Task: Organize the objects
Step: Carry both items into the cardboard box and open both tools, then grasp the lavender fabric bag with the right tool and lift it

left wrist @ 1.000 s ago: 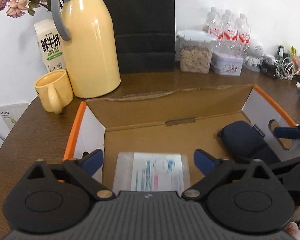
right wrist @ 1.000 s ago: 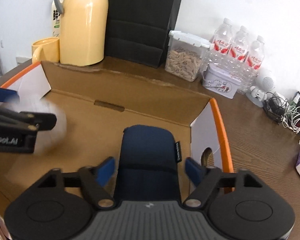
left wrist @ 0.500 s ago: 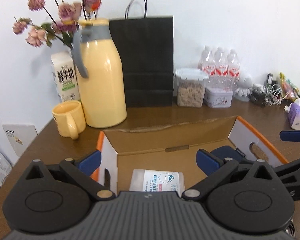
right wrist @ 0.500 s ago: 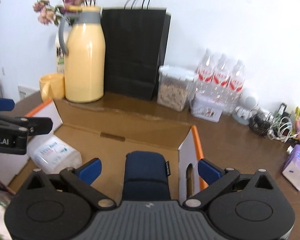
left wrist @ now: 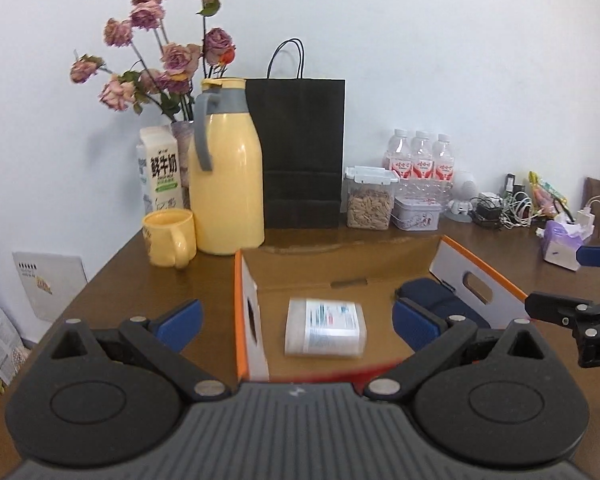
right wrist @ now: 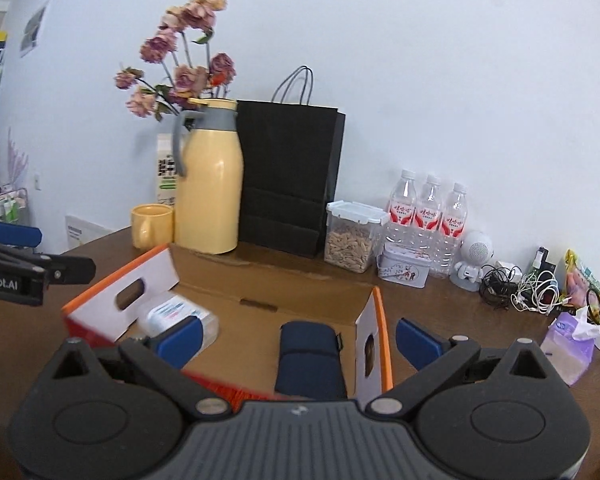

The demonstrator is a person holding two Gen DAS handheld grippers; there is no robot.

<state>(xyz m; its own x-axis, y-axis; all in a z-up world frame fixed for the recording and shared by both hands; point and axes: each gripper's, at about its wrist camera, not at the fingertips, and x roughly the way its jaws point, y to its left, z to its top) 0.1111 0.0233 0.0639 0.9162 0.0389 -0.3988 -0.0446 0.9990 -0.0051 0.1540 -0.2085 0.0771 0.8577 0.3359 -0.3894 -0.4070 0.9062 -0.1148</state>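
Both grippers hang side by side, angled slightly downward. The left gripper (left wrist: pixel 296 318) has its jaws spread wide with nothing clamped between them. The right gripper (right wrist: pixel 298 338) likewise stands wide open, gripping nothing.

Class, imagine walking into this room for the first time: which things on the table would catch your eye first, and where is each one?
The tall yellow jug stands at the back left, with dried pink flowers behind it and a black paper bag to its right. Nearer, an open cardboard box with orange edges holds a clear packet on the left and a dark blue pouch on the right.
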